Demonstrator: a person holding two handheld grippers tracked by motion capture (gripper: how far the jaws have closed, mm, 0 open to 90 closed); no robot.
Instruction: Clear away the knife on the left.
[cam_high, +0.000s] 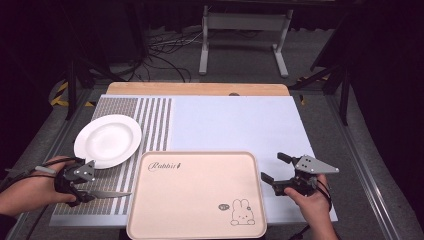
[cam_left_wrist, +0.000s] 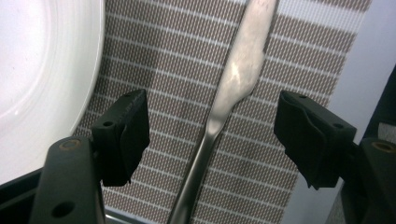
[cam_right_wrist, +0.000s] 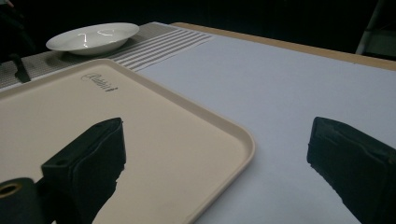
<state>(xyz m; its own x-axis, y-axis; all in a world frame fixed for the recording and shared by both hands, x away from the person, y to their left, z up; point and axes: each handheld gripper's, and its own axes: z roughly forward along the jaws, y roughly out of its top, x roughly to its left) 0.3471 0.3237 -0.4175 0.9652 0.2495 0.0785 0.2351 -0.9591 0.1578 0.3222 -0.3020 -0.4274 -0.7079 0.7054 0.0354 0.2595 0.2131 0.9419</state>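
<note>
While the white mat covers most of the table, its far right half lies bare, with open room beyond the tray. That beige tray sits at the near edge, its left rim overlapping the striped mat. On the stripes at far left rests a white plate. A knife lies near the plate, between the wide-spread jaws of the left gripper, untouched. Right of the tray's rim, the right gripper hovers, jaws wide and holding nothing.
</note>
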